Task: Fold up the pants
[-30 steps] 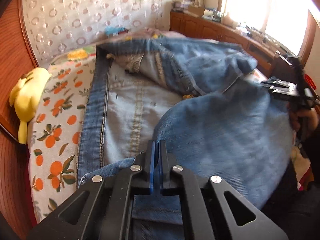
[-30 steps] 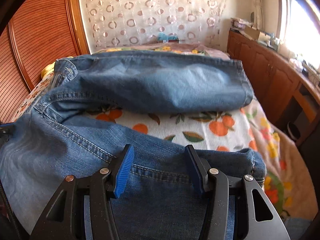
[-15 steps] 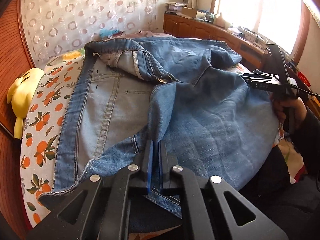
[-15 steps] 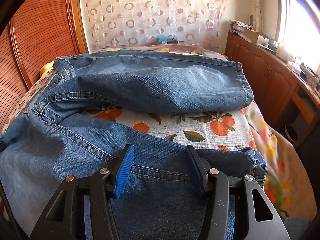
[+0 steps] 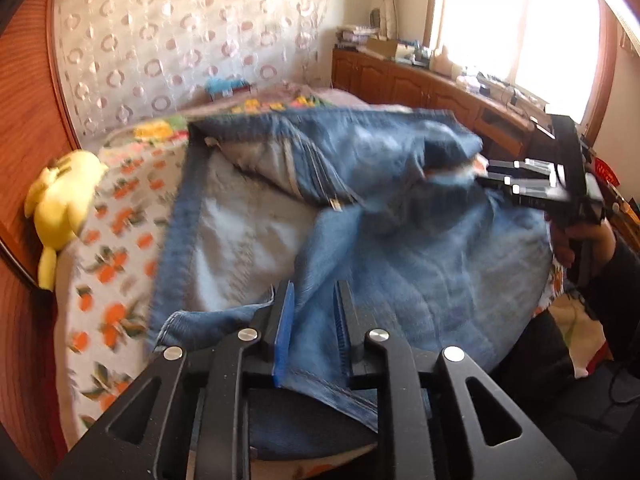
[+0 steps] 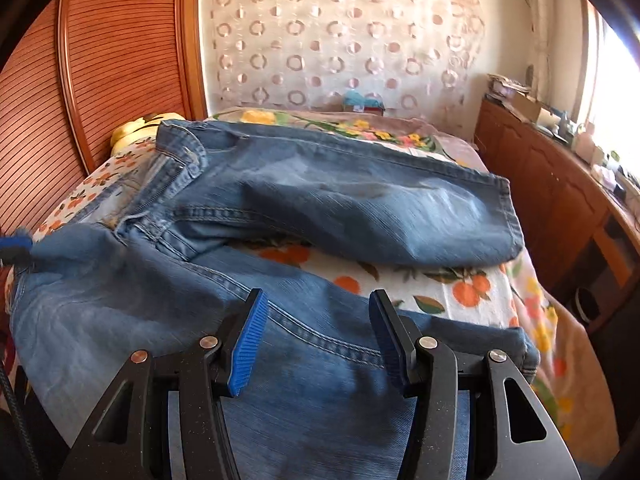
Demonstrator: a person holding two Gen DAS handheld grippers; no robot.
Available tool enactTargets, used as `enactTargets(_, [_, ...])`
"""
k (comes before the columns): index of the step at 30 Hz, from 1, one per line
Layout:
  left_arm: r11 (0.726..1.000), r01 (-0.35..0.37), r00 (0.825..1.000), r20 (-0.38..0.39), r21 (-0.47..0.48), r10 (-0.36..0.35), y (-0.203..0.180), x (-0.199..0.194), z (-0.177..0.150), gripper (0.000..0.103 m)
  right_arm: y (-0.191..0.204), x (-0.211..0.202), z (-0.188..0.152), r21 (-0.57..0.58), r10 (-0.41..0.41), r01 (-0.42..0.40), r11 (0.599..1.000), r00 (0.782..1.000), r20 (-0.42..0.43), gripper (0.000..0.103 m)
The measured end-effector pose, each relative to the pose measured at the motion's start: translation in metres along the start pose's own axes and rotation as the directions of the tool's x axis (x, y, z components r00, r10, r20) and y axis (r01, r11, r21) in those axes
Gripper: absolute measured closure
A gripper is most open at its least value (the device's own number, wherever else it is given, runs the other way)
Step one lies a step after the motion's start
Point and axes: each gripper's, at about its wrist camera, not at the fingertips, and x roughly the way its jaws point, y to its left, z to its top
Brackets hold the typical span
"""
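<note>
1. I see the jeans (image 6: 320, 208) spread on the bed (image 6: 440, 292), which wears an orange-print sheet; the waistband lies toward the wooden headboard (image 6: 100, 60) and both hems lie at the end away from it.
2. The long axis runs away from the headboard, across my right wrist view. The leg farther from me lies flat and fairly straight on the sheet. The nearer leg is lifted and draped over my grippers, with a strip of sheet showing between the two legs.
3. My left gripper (image 5: 314, 328) sits at the headboard end of the jeans, by the waist and seat. Its fingers are opening right now; denim still passes between them, but the pads no longer pinch it.
4. My right gripper (image 6: 316, 340) sits at the hem end of the nearer leg. Its fingers stand apart with the leg lying across between them; I cannot tell whether they grip the cloth or it merely rests there.
5. Progress, as I judge it: early. The legs are not yet laid one on the other, so the lengthwise fold is unfinished, and the crosswise folds from hem to waist have not begun.
6. A yellow plush toy (image 5: 60, 200) lies beside the waistband against the headboard, clear of the denim.
</note>
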Motion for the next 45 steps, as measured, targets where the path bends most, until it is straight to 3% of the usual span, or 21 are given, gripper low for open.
enactTargets(5, [0.999,-0.046,0.998,0.039,-0.004,0.046,0.021,-0.001,0.03,0.082,-0.003,0.007,-0.007,0.032,-0.036,0.036,0.999,0.999,0.007,0.048])
enactTargets(9, [0.998,-0.062,0.998,0.007,0.016,0.062,0.035,0.024,0.051,0.081,-0.008,0.015,-0.008,0.053,-0.046,0.046,0.998,0.999,0.005,0.048])
enactTargets(10, [0.998,-0.049,0.999,-0.012,0.026,0.05,0.037,0.034,0.055,0.078,-0.008,0.017,-0.01,0.055,-0.045,0.045,0.997,0.999,0.0,0.048])
enactTargets(11, [0.998,-0.044,0.998,-0.045,0.035,0.045,0.039,0.048,0.059,0.064,-0.008,0.02,-0.01,0.059,-0.041,0.041,0.997,0.999,-0.005,0.048])
enactTargets(12, [0.998,-0.046,0.997,-0.058,0.038,0.048,0.04,0.055,0.059,0.058,-0.008,0.021,-0.01,0.063,-0.036,0.037,0.997,0.999,-0.008,0.048])
enactTargets(13, [0.998,-0.045,0.995,-0.083,0.04,0.048,0.041,0.068,0.059,0.057,-0.007,0.02,-0.01,0.065,-0.036,0.036,0.997,0.999,-0.004,0.048])
enactTargets(17, [0.999,-0.014,0.989,-0.146,0.05,0.021,0.033,0.09,0.048,0.057,-0.004,0.018,-0.013,0.062,-0.048,0.047,0.997,0.999,0.015,0.048])
enactTargets(30, [0.998,0.037,0.986,-0.165,0.044,-0.029,-0.005,0.079,0.007,0.057,-0.015,0.018,-0.016,0.084,-0.019,0.018,0.996,1.0,0.017,0.048])
enactTargets(45, [0.999,0.037,0.993,-0.111,-0.007,-0.038,-0.01,0.071,-0.016,0.061,-0.019,0.024,-0.013,0.089,-0.006,0.007,0.996,1.0,-0.002,0.048])
